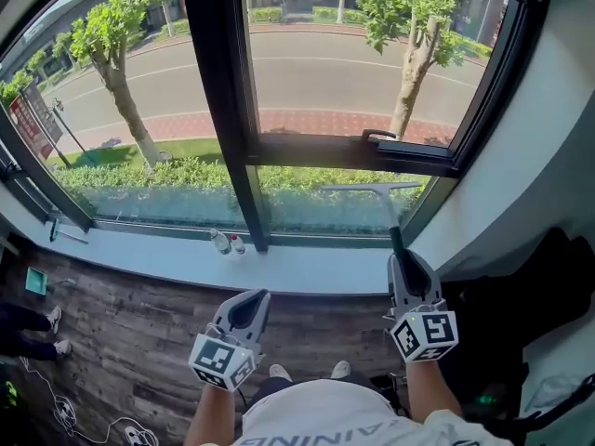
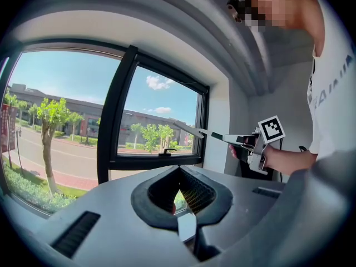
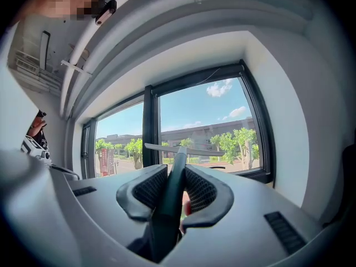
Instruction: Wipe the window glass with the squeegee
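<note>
1. The right gripper (image 1: 400,252) has its jaws clamped on the squeegee (image 1: 370,189) handle. The blade is at centre-right of the head view, by the lower pane (image 1: 307,214).
2. The left gripper (image 1: 255,297) is at lower centre, jaws closed and empty.
3. Risk: pressing could twist the thin handle in the jaws, tilting the blade and leaving streaks.

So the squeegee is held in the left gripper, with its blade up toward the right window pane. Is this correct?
Not quite: it is the right gripper that holds it. The right gripper view shows its jaws closed on the handle of the squeegee, blade up toward the right window pane. The left gripper holds nothing.
</note>
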`<action>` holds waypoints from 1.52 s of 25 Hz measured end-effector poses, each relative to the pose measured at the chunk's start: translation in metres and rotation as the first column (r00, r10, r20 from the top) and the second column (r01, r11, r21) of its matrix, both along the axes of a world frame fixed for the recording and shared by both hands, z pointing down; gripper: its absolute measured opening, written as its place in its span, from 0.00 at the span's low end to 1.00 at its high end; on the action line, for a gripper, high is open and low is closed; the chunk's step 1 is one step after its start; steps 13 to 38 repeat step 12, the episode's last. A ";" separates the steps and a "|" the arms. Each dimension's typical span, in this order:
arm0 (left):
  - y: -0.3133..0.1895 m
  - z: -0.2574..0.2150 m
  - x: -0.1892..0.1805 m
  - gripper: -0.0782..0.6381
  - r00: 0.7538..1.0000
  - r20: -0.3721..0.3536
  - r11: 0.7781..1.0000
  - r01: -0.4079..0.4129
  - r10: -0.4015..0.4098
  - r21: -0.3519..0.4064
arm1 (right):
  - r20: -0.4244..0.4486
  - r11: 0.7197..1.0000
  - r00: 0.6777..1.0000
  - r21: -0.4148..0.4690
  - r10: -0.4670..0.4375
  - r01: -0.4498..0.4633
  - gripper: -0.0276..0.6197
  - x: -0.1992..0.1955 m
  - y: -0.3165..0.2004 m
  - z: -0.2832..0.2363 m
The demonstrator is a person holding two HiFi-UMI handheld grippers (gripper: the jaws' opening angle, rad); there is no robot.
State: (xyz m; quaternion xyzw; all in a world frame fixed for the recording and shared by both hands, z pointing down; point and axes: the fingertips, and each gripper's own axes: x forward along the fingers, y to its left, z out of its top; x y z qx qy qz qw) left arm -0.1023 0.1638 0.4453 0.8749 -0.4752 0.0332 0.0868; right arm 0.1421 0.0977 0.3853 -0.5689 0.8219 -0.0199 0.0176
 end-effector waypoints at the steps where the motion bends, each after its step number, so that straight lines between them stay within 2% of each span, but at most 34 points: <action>1: 0.000 -0.001 0.011 0.13 1.000 0.005 1.000 -0.007 0.007 0.000 | 0.004 1.000 1.000 -0.001 0.003 -0.003 0.20 0.011 0.000 0.000; 4: 0.000 -0.002 0.031 0.13 1.000 0.018 1.000 -0.018 0.018 0.001 | 0.009 1.000 1.000 -0.003 0.001 -0.001 0.20 0.027 -0.001 0.001; 10: -0.004 -0.004 0.040 0.13 1.000 0.022 1.000 -0.020 0.020 0.005 | 0.003 1.000 1.000 -0.011 -0.006 0.006 0.20 0.036 -0.002 0.006; 38: -0.005 -0.005 0.042 0.13 1.000 0.021 1.000 -0.022 0.021 0.007 | 0.003 1.000 1.000 -0.010 -0.004 0.004 0.20 0.038 -0.003 0.005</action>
